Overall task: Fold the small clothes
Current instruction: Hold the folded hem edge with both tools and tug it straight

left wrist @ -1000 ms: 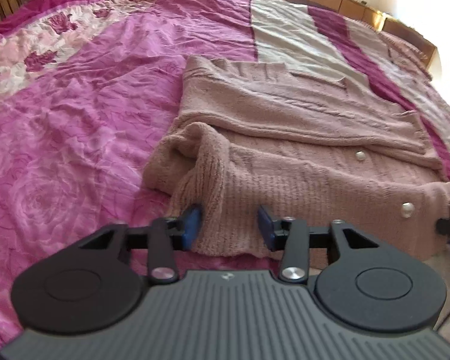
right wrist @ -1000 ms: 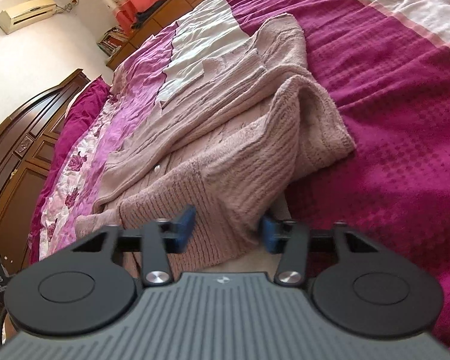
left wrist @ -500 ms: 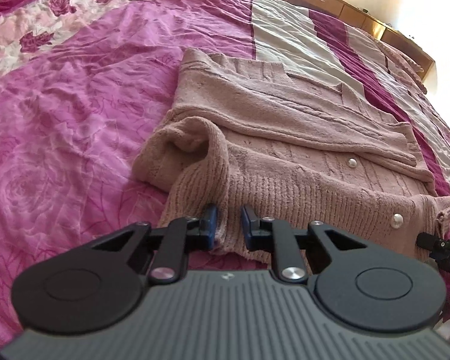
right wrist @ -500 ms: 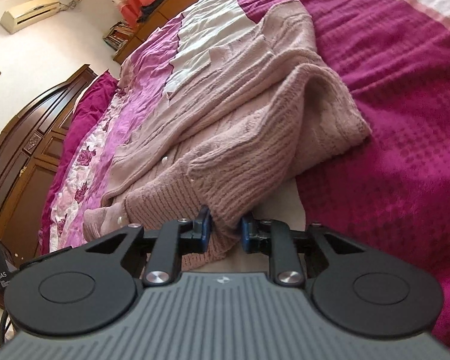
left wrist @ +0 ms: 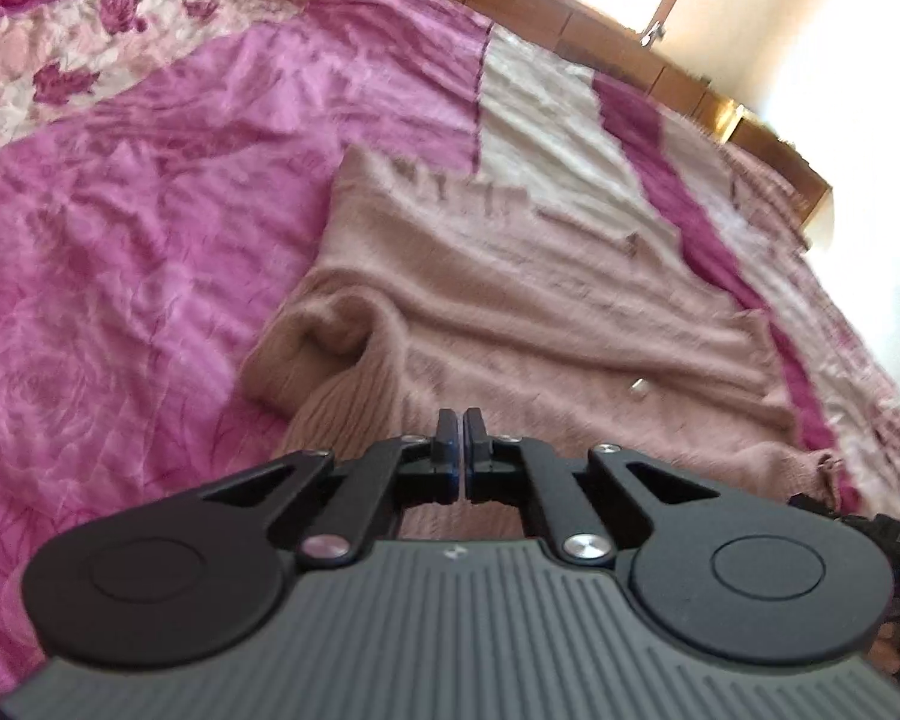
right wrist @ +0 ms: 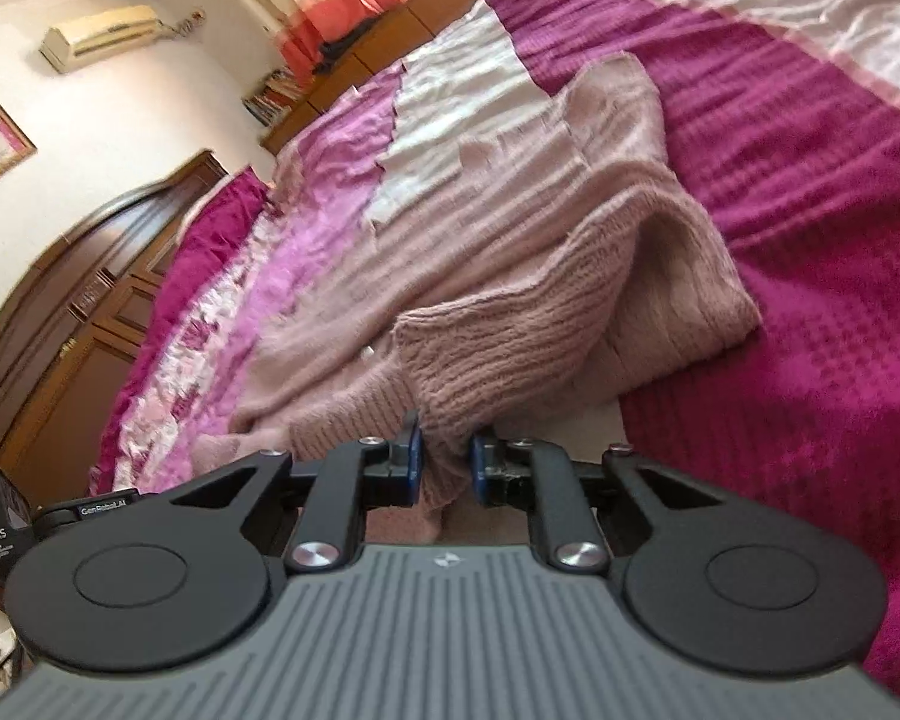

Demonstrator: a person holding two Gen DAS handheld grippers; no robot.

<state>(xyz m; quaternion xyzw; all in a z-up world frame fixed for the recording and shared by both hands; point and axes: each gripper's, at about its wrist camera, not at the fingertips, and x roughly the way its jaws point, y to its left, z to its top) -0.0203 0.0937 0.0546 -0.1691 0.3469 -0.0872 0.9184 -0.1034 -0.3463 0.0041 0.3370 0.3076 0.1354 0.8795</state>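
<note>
Right now both grippers sit at the near hem of a dusty-pink knitted cardigan (left wrist: 510, 300) that lies spread on a bed (left wrist: 120, 240) covered in magenta and cream. The left gripper (left wrist: 462, 420) has just been closing and its blue pads now look pressed together, almost touching; whether any of the hem is caught between them cannot be told, since the knit lies close under and behind the tips. The right gripper (right wrist: 444, 450) has also just been closing, and its jaws pinch a bunched fold of the ribbed hem, which bulges out between the pads. The main risk, as I judge it, is an uneven lift: if the left side has closed on nothing or only a few threads, raising both hands would pull up one corner alone and drag the cardigan askew. The loose knit could also stretch or slide out of a shallow pinch. The sleeve (right wrist: 660, 276) already doubled over the body may flop open if the hem is swung forward quickly, and the buttons (left wrist: 637, 387) could snag the fold.
</note>
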